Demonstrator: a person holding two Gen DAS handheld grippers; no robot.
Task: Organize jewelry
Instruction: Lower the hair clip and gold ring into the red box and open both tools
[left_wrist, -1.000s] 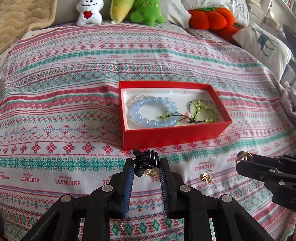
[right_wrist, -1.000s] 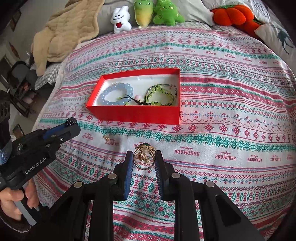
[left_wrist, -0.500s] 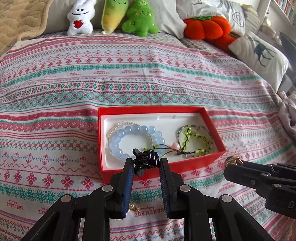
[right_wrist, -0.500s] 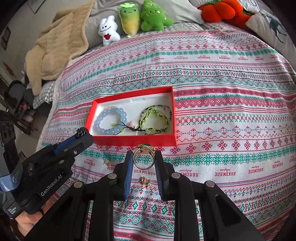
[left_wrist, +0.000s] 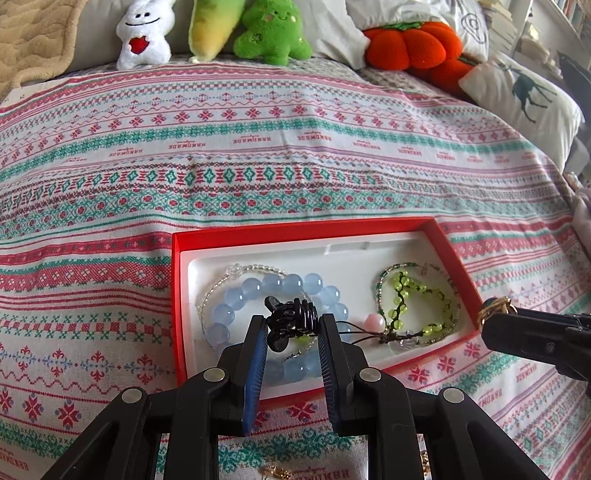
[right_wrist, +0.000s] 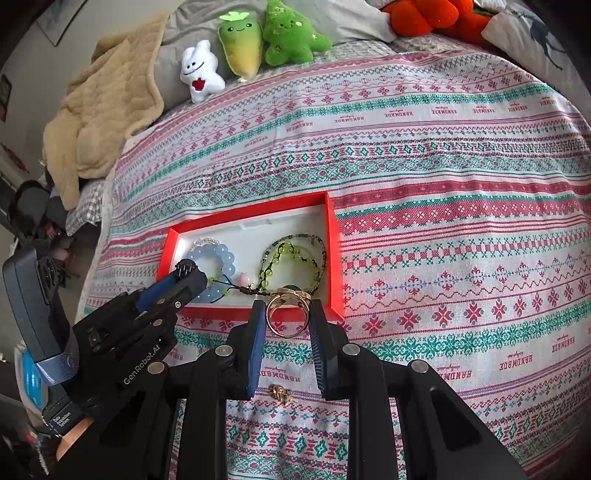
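1. The left gripper (left_wrist: 291, 328) is pitched steeply down over the left half of the red box (left_wrist: 177, 306). Its jaws are drawn nearly together and a black hair claw (left_wrist: 291, 319) is pinched between the blue pads (left_wrist: 255, 362); the claw is held in the air above the blue bracelet (left_wrist: 251, 291).
2. The right gripper (right_wrist: 288, 317) is likewise angled down, at the box's near right corner. Its jaws are narrowly set and a gold ring (right_wrist: 288, 314) is clamped between them, upright, with its ornate top toward the box. The ring is seen just over the near red wall.
3. In the right wrist view, part of a hand (right_wrist: 72, 435) is seen under the left gripper's handle at the lower left edge.
4. One box is counted, lying on the patterned bedspread (left_wrist: 258, 147), with a white insert (left_wrist: 332, 258).
5. In the box, one blue bead bracelet, one clear bead strand (left_wrist: 221, 284) and one green bead bracelet (left_wrist: 417, 306) with a pink bead (left_wrist: 375, 322) on its dark cord are seen; whether the green piece is more than one strand cannot be told.
6. One small gold piece (right_wrist: 280, 393) lies on the bedspread between the right gripper's fingers, below the ring.
7. At the head of the bed, three small plush toys are counted: one white (left_wrist: 144, 33), one yellow-green (left_wrist: 214, 29), one green (left_wrist: 273, 33). Orange plush pumpkins (left_wrist: 410, 44) and one deer-print pillow (left_wrist: 524, 92) lie to the right.
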